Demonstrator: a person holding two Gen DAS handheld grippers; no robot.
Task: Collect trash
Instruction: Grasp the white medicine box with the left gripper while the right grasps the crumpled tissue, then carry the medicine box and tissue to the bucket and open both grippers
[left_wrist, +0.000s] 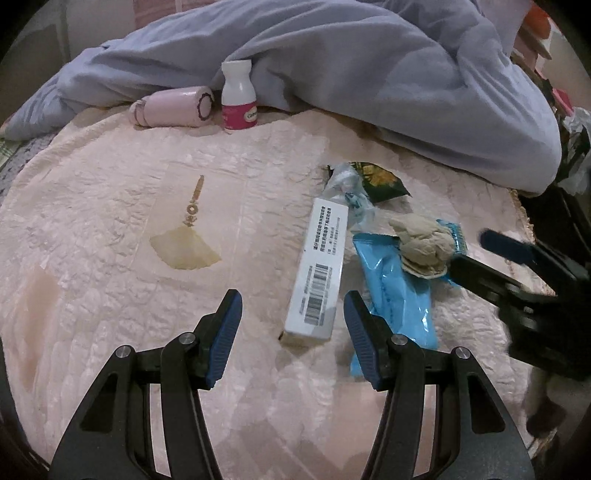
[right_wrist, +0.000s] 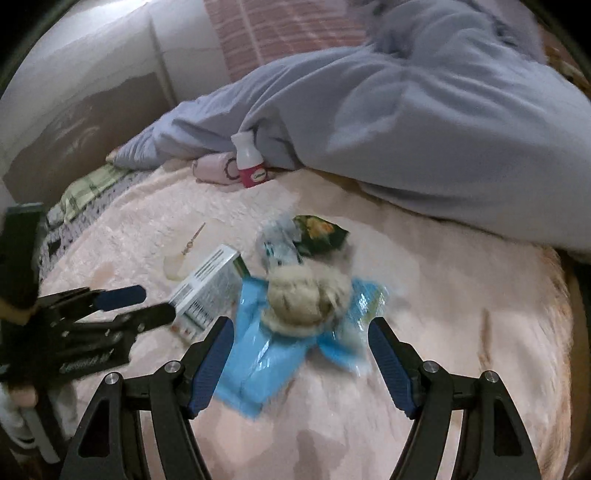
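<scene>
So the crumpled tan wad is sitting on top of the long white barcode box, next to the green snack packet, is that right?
Not quite. The crumpled tan wad sits on the blue plastic wrapper, not on the long white barcode box, which lies beside it with nothing on top. The green snack packet is indeed close by. The left wrist view shows this most clearly.

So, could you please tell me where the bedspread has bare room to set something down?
Free: the pink bedspread left of the white box, around the printed fan motif. Crowded: right of the box, where the blue wrapper, crumpled tissue and dark packet cluster.
</scene>
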